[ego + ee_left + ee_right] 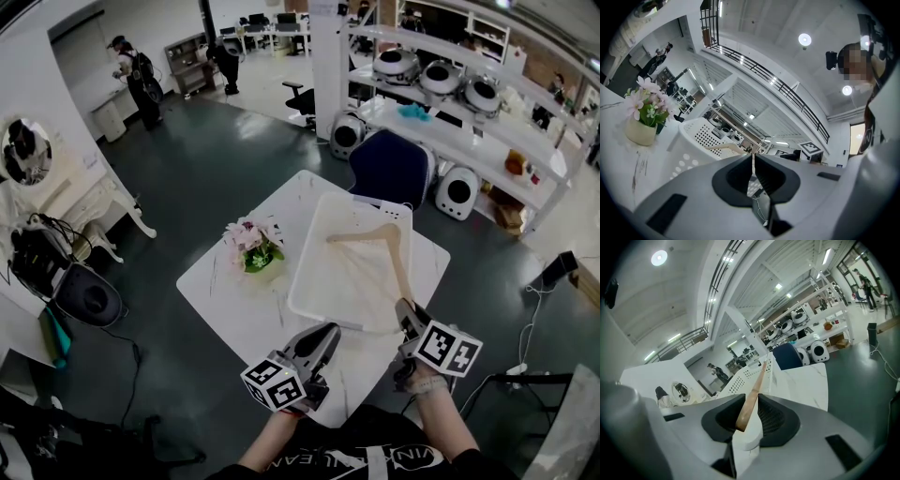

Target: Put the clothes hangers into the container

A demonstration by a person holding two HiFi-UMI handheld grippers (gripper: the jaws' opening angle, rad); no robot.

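Observation:
A wooden clothes hanger [382,243] hangs over the white perforated container [309,298] on the white table. My right gripper [409,323] is shut on the end of one hanger arm [751,400], at the container's near right corner; the rest of the hanger reaches out over the inside. In the left gripper view the hanger [723,148] shows just above the container rim [696,126]. My left gripper [323,339] sits at the container's near edge, its jaws shut with nothing between them [753,164].
A pot of pink flowers [253,246] stands on the table [220,286] left of the container. A blue chair [391,167] is behind the table. Shelves with round appliances [441,80] run along the back right. A person [138,77] stands far off.

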